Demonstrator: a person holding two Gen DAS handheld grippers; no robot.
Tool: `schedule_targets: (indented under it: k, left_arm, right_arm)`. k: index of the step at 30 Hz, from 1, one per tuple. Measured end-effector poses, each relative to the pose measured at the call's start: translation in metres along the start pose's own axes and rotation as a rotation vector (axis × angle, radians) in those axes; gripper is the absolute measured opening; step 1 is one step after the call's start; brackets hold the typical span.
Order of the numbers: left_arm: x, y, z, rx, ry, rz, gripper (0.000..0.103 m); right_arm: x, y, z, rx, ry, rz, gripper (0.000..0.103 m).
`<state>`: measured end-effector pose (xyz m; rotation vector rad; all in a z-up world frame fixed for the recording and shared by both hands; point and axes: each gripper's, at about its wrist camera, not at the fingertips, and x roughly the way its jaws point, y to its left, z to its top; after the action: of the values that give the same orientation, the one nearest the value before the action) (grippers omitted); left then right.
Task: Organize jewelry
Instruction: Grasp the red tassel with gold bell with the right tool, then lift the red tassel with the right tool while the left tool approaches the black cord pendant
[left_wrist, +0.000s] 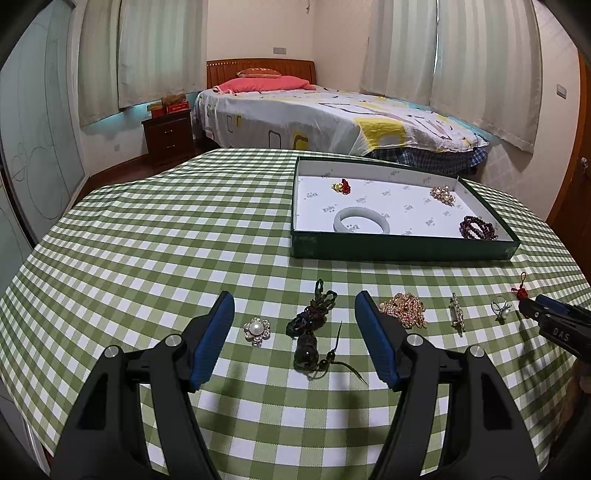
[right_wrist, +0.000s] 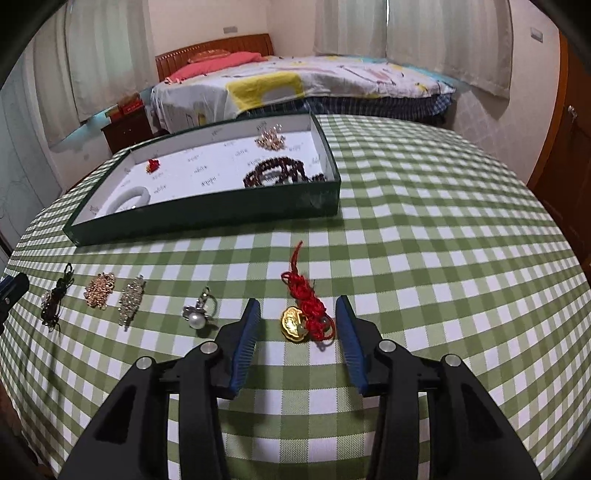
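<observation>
- The left gripper (left_wrist: 294, 306) is held with its jaws spread wide over the green checked tablecloth (left_wrist: 147, 240); a dark knotted cord pendant (left_wrist: 310, 332) lies between them, untouched.
- A pearl flower brooch (left_wrist: 257, 331) is seen just beside the left finger.
- The right gripper (right_wrist: 299, 314) is likewise spread, with a red knotted charm with a gold ingot (right_wrist: 306, 314) lying between its fingers.
- A green tray (left_wrist: 402, 248) farther back holds 4 pieces, among them a pale bangle (left_wrist: 361, 220).
</observation>
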<state>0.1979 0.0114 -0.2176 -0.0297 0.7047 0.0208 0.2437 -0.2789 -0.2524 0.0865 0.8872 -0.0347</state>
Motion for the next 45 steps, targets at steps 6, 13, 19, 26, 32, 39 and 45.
schedule_targets:
  k: [6, 13, 19, 26, 32, 39, 45]
  left_arm:
    - [0.003, 0.001, -0.002, -0.002, 0.015, 0.001, 0.066]
    - [0.007, 0.0, -0.005, -0.002, 0.035, 0.005, 0.066]
    - [0.017, 0.0, -0.007, -0.005, 0.061, 0.003, 0.066]
    - [0.023, 0.001, -0.008, -0.01, 0.088, 0.003, 0.064]
    - [0.029, -0.004, -0.007, 0.006, 0.108, -0.006, 0.056]
    - [0.031, -0.006, -0.006, 0.007, 0.113, -0.016, 0.056]
    - [0.034, -0.002, -0.005, -0.009, 0.122, -0.02, 0.056]
  right_arm:
    - [0.002, -0.001, -0.001, -0.005, 0.022, -0.001, 0.031]
    - [-0.002, -0.001, -0.002, -0.008, 0.001, 0.02, 0.022]
    - [-0.014, 0.002, -0.005, -0.025, -0.05, 0.011, 0.005]
    - [-0.018, -0.001, -0.004, -0.009, -0.07, 0.027, 0.003]
    - [-0.024, -0.004, -0.003, 0.005, -0.089, 0.034, 0.001]
    - [-0.016, -0.008, 0.003, 0.042, -0.06, 0.058, 0.002]
    - [-0.007, -0.01, 0.011, 0.071, -0.031, 0.027, 0.004]
